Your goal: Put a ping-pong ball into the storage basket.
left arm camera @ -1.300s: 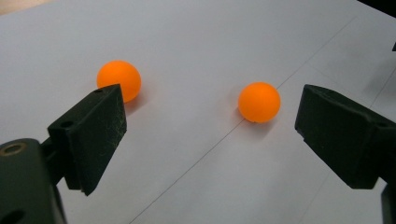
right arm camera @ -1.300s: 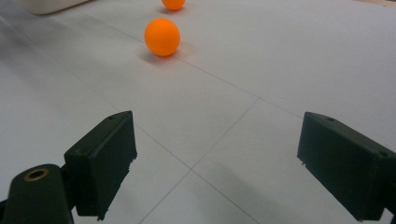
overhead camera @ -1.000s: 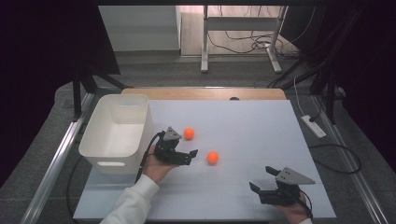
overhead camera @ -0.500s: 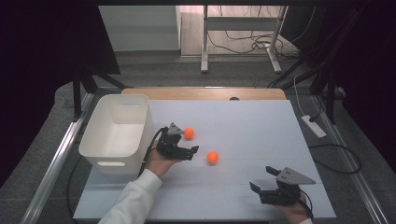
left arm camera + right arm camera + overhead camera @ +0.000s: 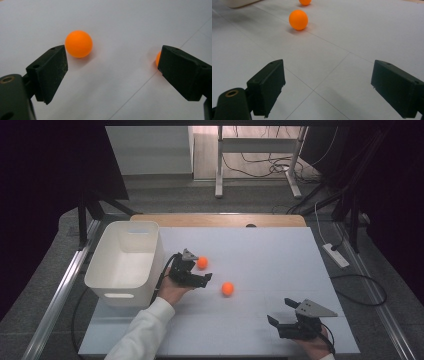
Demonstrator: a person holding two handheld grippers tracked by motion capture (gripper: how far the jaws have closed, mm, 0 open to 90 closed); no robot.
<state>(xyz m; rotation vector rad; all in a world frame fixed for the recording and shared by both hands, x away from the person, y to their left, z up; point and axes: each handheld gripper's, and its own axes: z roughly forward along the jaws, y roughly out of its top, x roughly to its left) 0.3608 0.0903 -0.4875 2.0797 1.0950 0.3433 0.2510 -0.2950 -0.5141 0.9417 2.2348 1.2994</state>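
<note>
Left tongs (image 5: 199, 271): jaws apart, holding nothing, set low over the white surface (image 5: 270, 255) toward its left edge, just right of the white bin (image 5: 125, 262). Near ball (image 5: 202, 263), orange: resting on the surface just beside the left tongs' tip; in the left gripper view it lies close ahead of one jaw, not between the two. Second ball (image 5: 228, 288), orange: on the surface toward the middle, apart from the first, partly hidden behind the other jaw in the left gripper view. Right tongs (image 5: 281, 314): jaws apart, empty, near the front right corner, well apart from both balls.
</note>
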